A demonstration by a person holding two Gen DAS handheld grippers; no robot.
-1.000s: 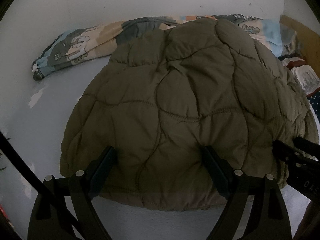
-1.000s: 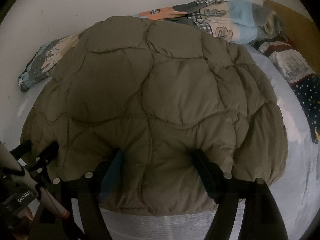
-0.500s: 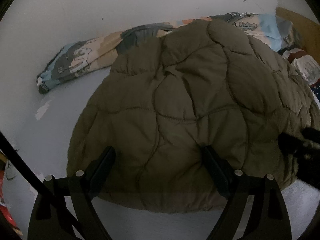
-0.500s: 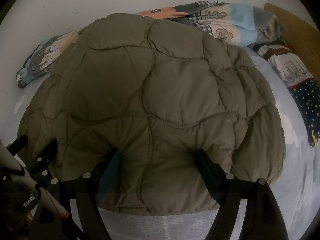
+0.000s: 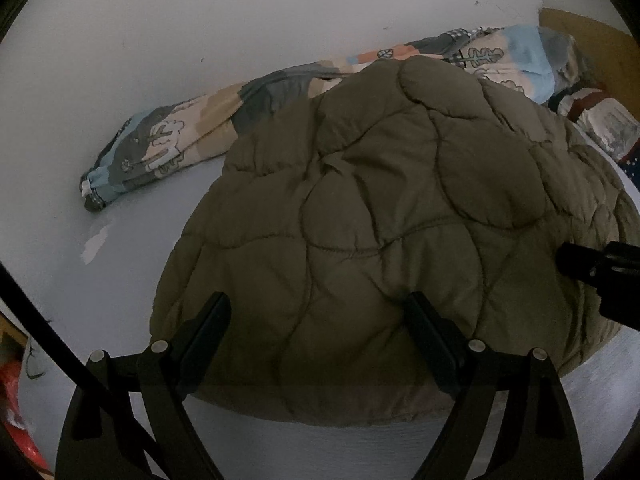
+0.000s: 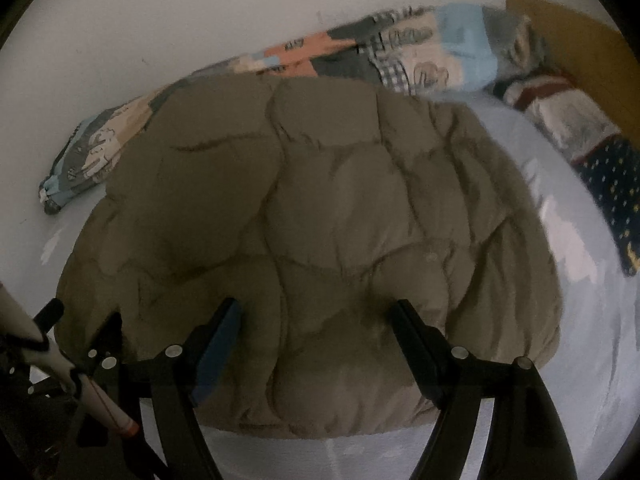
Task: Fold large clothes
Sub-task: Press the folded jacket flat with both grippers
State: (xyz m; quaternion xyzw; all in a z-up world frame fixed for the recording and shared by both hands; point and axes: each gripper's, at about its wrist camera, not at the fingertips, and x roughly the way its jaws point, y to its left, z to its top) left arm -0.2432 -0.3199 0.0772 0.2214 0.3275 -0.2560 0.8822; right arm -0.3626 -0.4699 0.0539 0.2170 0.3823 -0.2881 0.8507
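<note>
An olive quilted jacket (image 5: 380, 232) lies in a rounded, folded heap on the pale bed sheet (image 5: 120, 280); it also fills the right wrist view (image 6: 320, 240). My left gripper (image 5: 318, 316) is open and empty, its fingers spread just above the jacket's near hem. My right gripper (image 6: 314, 324) is open and empty too, over the near hem further right. The right gripper's tip (image 5: 592, 264) shows at the right edge of the left wrist view, and the left gripper (image 6: 72, 344) shows at the lower left of the right wrist view.
A patterned patchwork quilt (image 5: 168, 148) (image 6: 400, 60) is bunched along the white wall behind the jacket. More folded clothes, one dark blue with dots (image 6: 616, 184), lie at the far right by a wooden board (image 6: 580, 36). Something red (image 5: 16, 412) sits off the bed's left edge.
Both grippers have drawn back a little from the jacket, so it looks smaller and more sheet shows around it. The jacket has stayed in place. Both stay open.
</note>
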